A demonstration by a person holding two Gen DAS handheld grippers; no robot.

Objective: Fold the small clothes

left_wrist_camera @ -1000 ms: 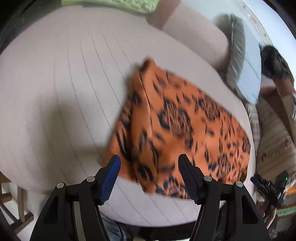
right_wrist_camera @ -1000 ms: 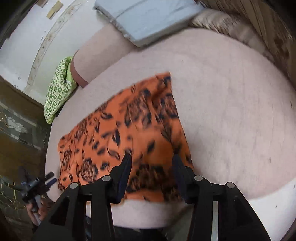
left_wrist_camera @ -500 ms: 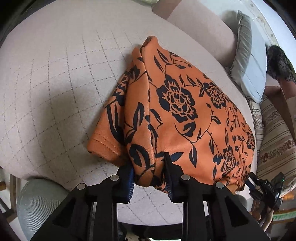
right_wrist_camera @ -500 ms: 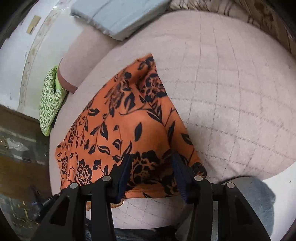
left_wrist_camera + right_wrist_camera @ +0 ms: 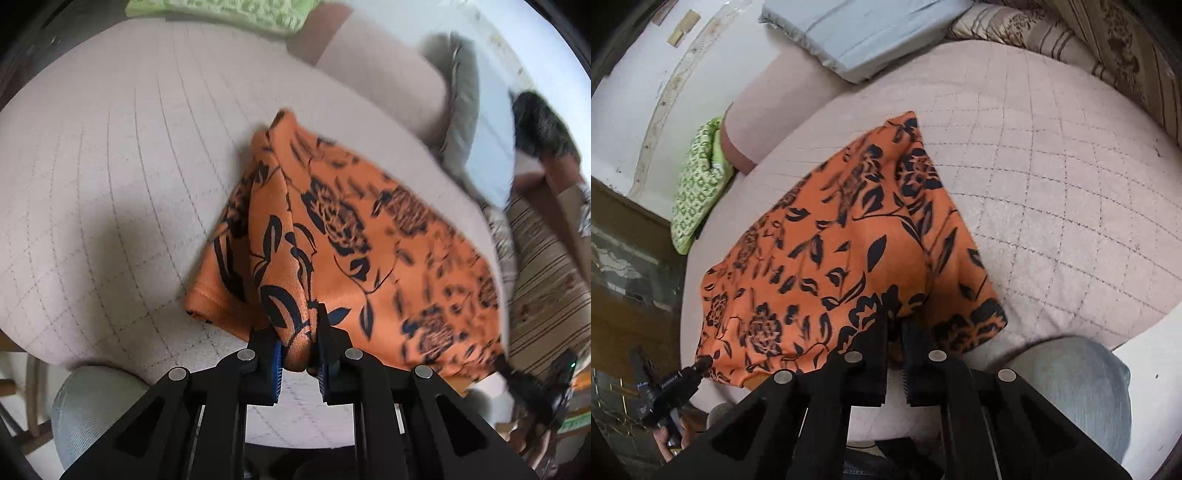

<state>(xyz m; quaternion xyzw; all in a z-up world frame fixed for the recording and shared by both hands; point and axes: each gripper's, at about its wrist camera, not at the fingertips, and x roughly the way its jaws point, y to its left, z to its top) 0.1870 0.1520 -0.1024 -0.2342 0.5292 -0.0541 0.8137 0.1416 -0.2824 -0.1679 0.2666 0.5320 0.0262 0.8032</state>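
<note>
Orange floral garment [image 5: 354, 236] lies partly folded on the quilted pale pink cushion [image 5: 110, 192], filling the centre and lower right of the left wrist view and the centre-left of the right wrist view. A second ago both pairs of tongs stood wide apart above its near hem with nothing gripped. Now the left tongs [image 5: 297, 343], at the bottom centre of their frame, are closing, with a bunched ridge of the cloth between the blue pads, which already press on it. The right tongs [image 5: 894, 332], also at the bottom centre of their frame, have clenched onto the near hem, and the fabric puckers up around their tips. The cloth has gone from lying flat to being gathered at two points along the near edge, with a doubled flap showing at the left of the left wrist view. I judge that the grasp for the next fold is made and that the near edge is ready to be carried over toward the far corner. A green patterned cloth [image 5: 698, 184] sits at the left edge of the right wrist view, and a grey pillow [image 5: 864, 33] lies at the top.
</note>
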